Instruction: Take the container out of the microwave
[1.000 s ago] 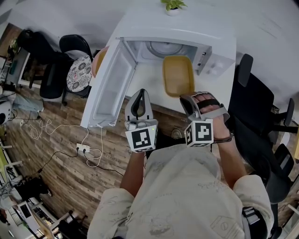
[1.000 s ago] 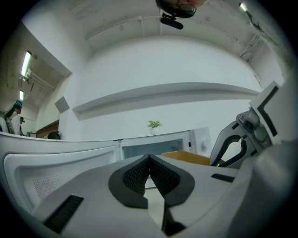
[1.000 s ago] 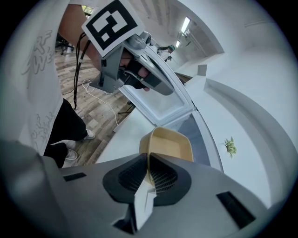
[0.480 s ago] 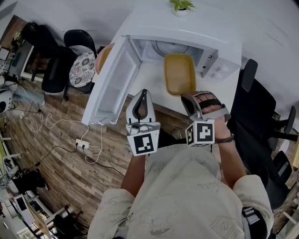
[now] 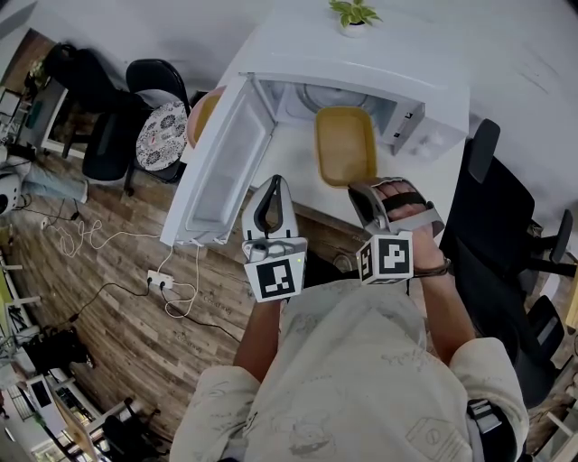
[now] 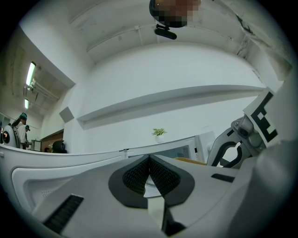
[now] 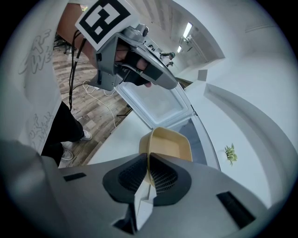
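Your right gripper (image 5: 358, 190) has its fingers (image 7: 164, 175) closed down to a thin slit on the near rim of the container (image 5: 344, 144): the ribbed dark rubber pads press on that wall from both sides. The container is a shallow, tan-yellow tub of smooth matte plastic, rectangular with rounded corners and a rolled lip. It is empty and lies flat on the glossy white table (image 5: 291, 152). Its far end reaches the mouth of the microwave (image 5: 361, 65); whether that end is inside the cavity, you cannot tell. The microwave is a boxy white shell. Its door (image 5: 221, 167) is swung fully out to the left, a long frame round a pale pane, and a round glass turntable shows inside. Your left gripper (image 5: 274, 180) hangs level just in front of the table's edge. Its fingers (image 6: 138, 176), with the same cross-hatched pads, are pressed tip to tip with nothing between them. A small leafy plant (image 5: 353, 13) in a white pot stands behind the microwave.
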`<state>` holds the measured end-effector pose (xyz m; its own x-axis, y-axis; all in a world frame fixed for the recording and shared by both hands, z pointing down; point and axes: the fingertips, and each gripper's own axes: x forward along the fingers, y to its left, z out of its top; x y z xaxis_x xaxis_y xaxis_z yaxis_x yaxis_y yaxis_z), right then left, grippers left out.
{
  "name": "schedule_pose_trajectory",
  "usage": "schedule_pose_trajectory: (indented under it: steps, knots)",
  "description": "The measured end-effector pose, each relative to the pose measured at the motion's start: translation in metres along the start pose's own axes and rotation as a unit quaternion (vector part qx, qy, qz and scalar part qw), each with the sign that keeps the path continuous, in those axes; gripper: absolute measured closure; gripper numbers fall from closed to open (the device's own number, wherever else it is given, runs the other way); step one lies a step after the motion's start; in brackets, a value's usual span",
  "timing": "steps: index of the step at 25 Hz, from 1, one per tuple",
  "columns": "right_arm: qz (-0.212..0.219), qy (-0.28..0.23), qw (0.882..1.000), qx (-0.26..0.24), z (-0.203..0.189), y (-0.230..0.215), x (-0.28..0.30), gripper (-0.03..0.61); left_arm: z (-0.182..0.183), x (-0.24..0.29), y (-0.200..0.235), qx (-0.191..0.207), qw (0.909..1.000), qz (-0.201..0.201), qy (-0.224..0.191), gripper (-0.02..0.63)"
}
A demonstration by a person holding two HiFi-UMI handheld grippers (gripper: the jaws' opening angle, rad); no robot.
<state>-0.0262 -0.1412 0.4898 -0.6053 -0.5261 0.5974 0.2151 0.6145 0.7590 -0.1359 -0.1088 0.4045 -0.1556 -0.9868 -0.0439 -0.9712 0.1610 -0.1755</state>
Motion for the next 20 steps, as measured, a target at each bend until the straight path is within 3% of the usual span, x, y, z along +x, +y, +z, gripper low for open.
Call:
schedule_pose_trajectory:
  steps: [20]
  knots:
    - [0.002, 0.005, 1.0, 0.001, -0.0039, -0.0007, -0.0021, 0.543, 0.003, 0.0041, 0.0002, -0.003, 1.0, -0.001, -0.004, 0.606]
